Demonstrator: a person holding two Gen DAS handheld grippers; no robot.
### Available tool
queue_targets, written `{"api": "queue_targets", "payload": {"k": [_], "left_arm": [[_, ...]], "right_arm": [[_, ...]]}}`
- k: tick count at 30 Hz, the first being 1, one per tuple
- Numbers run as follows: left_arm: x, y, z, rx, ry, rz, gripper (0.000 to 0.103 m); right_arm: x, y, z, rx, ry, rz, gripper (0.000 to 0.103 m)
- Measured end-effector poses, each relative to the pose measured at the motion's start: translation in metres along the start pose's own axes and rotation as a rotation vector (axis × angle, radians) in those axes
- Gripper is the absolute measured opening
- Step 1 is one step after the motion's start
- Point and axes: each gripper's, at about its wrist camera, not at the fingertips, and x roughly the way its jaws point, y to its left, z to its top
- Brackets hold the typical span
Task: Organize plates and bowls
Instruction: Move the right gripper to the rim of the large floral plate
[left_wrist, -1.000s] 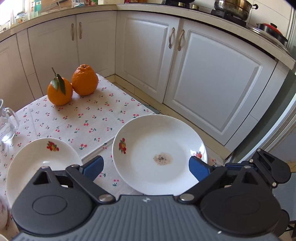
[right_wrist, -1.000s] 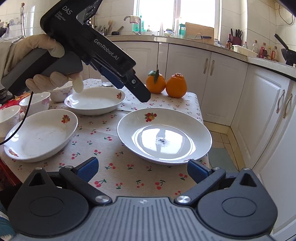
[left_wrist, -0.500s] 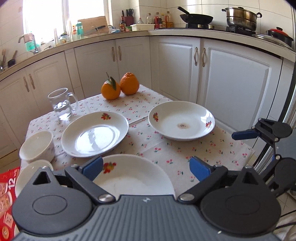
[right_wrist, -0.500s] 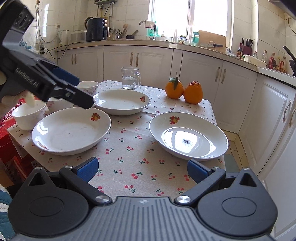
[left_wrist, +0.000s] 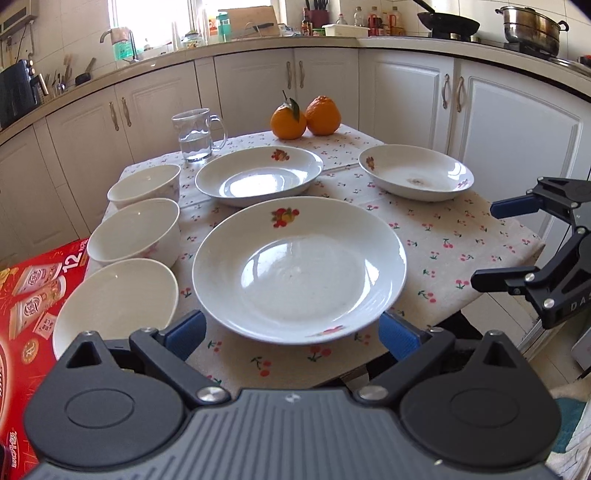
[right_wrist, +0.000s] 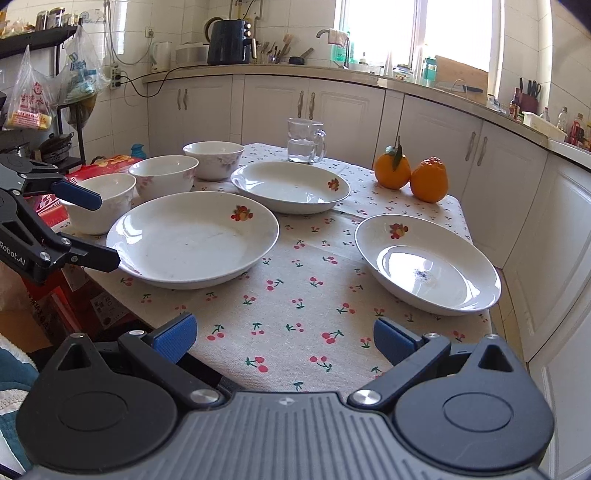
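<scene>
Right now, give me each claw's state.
Left claw: open, holding nothing.
Right claw: open, holding nothing.

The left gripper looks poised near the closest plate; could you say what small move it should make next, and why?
Probably ease the left gripper forward to take the nearest plate by its near rim: it is open, empty, and that rim lies just ahead between its fingers.

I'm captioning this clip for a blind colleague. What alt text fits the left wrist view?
Open left gripper hovers at the near edge of a cherry-print tablecloth, jaws spread before a large white plate. Two more plates, three bowls, a glass mug and two oranges sit beyond; the open right gripper is at right.
</scene>
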Motion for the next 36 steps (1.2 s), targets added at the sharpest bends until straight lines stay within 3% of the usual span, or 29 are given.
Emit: {"api": "queue_targets", "payload": {"k": [7, 13, 17, 27, 36], "left_arm": [[0.011, 0.001, -0.010, -0.057, 0.027, 0.009, 0.099], [0.021, -0.003, -0.012, -0.063, 0.042, 0.045, 0.099], [0.026, -0.009, -0.013, -0.063, 0.056, 0.043, 0.099], [0.033, -0.005, -0.011, -0.113, 0.059, 0.039, 0.099], [0.035, -0.006, -0.010, -0.095, 0.051, 0.017, 0.098]], "right_arm": [[0.013, -0.001, 0.013, -0.025, 0.026, 0.077, 0.103], [0.032, -0.011, 0.037, -0.034, 0.051, 0.205, 0.103], [0.051, -0.017, 0.055, -0.039, 0.085, 0.305, 0.103], [0.110, -0.027, 0.081, -0.041, 0.199, 0.452, 0.103], [0.152, -0.032, 0.096, -0.015, 0.295, 0.554, 0.092]]}}
